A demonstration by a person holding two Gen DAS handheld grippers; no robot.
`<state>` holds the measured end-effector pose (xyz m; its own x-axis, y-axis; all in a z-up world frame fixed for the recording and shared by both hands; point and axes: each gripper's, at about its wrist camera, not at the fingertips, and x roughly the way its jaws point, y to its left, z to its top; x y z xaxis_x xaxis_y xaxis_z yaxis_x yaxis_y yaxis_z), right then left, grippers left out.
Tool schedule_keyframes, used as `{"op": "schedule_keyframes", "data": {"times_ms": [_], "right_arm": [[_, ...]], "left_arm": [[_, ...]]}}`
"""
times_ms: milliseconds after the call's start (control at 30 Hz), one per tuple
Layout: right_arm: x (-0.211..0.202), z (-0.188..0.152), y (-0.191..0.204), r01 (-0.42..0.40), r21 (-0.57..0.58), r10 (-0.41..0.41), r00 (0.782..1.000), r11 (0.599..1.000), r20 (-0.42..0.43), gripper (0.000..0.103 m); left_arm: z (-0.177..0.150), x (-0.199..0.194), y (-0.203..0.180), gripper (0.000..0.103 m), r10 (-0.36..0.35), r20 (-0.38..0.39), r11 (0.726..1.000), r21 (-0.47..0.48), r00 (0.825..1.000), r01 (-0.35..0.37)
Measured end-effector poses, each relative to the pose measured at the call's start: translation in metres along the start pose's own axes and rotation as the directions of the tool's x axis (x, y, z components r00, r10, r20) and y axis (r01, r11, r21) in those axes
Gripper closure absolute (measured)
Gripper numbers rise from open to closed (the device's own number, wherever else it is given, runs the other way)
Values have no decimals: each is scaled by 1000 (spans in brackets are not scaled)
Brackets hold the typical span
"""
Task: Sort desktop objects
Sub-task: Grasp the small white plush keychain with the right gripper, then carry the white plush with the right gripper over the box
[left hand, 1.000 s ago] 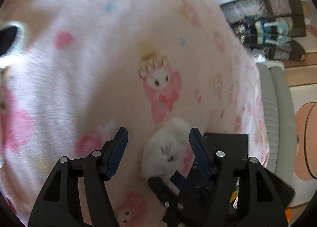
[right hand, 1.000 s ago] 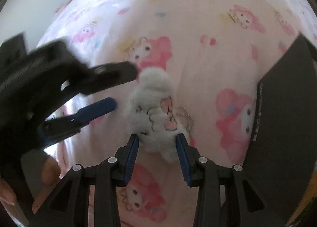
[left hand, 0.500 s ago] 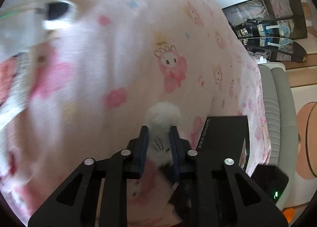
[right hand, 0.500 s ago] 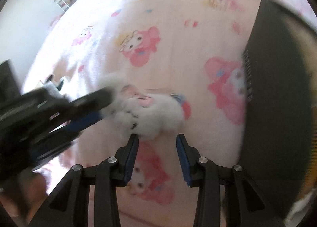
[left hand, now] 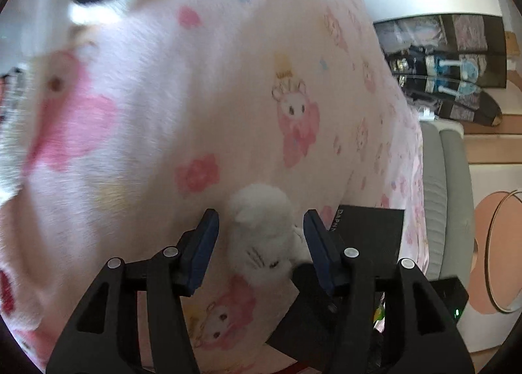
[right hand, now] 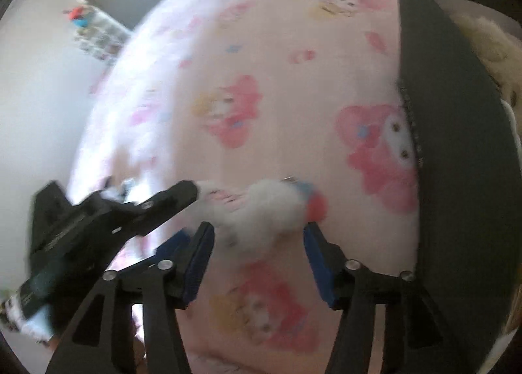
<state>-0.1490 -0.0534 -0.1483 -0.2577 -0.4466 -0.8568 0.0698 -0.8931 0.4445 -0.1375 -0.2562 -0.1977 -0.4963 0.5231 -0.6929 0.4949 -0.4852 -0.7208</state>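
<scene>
A pink cartoon blanket (left hand: 228, 106) covers the worktop; my left tool (left hand: 261, 245) and right tool (right hand: 257, 251), jaws apart, flank a white plush toy (left hand: 261, 237).

white plush toy (right hand: 261, 210): motion-blurred | black box (right hand: 456, 145): cropped at frame edge

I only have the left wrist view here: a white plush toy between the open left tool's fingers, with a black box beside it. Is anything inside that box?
Observer: Yes. The right wrist view shows something beige and furry inside the black box, probably another plush.
Operator: Where is the right tool?
Observer: The right tool is open, and the white plush toy lies on the blanket right at its fingertips.
Operator: Does the toy have any detail I can't see?
Observer: It has a red and blue patch at the end nearest the box, but it is too blurred to identify.
</scene>
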Motion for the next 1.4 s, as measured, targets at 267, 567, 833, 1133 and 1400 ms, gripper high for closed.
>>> {"op": "schedule_keyframes", "data": {"times_ms": [267, 567, 833, 1133, 1400], "right_arm": [[25, 7, -1, -83, 6, 84, 995, 997, -46, 60], [-21, -5, 19, -134, -88, 135, 991, 987, 4, 64], [-94, -14, -1, -189, -119, 198, 978, 975, 65, 64], [-189, -32, -57, -154, -167, 186, 964, 974, 191, 64], [-222, -32, -134, -102, -145, 135, 962, 984, 238, 64]], "left_arm": [[0, 8, 1, 69, 56, 5, 998, 19, 998, -56], [-31, -31, -20, 71, -42, 45, 992, 123, 998, 36], [-84, -59, -82, 71, -80, 73, 967, 249, 994, 59], [-147, -52, -139, 71, -173, 5, 926, 342, 985, 161], [-193, 5, -195, 71, -150, -92, 891, 418, 984, 175]]}}
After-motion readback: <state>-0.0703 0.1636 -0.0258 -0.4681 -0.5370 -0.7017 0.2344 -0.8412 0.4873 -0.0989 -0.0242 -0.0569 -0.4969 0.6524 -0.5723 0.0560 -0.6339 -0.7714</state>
